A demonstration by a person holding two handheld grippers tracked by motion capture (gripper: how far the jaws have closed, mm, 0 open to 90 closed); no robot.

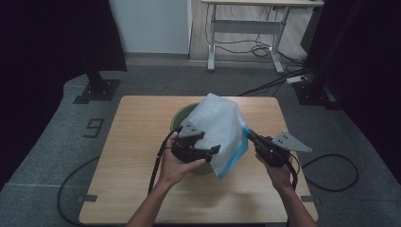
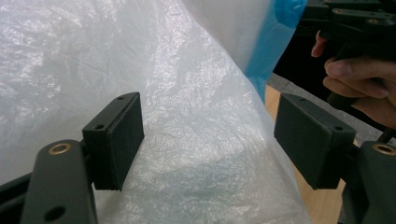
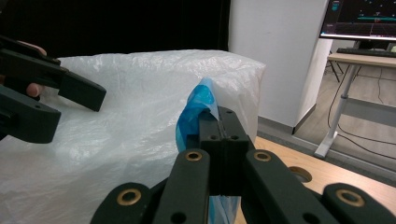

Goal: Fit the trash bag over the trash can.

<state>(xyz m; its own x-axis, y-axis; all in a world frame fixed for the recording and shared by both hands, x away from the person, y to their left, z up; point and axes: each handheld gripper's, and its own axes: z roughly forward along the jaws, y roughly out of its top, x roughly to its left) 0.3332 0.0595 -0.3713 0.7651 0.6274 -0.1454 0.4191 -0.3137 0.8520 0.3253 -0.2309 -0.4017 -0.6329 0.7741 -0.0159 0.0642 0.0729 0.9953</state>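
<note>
A white translucent plastic bag (image 1: 220,125) with a blue edge strip (image 1: 239,153) drapes over a green bin (image 1: 182,116) in the middle of the table. My right gripper (image 1: 249,135) is shut on the bag's blue edge (image 3: 198,105) at the bag's right side. My left gripper (image 1: 213,150) is open at the bag's front lower part; in the left gripper view the white bag (image 2: 187,116) lies between its spread pads (image 2: 123,137). The other hand and its gripper (image 2: 355,28) show at the upper right of that view.
The wooden table (image 1: 142,179) stands on grey carpet. Cables (image 1: 331,172) trail on the floor to both sides. A white desk frame (image 1: 246,28) stands at the back, black curtains hang left and right, and a monitor (image 3: 359,18) sits on a desk.
</note>
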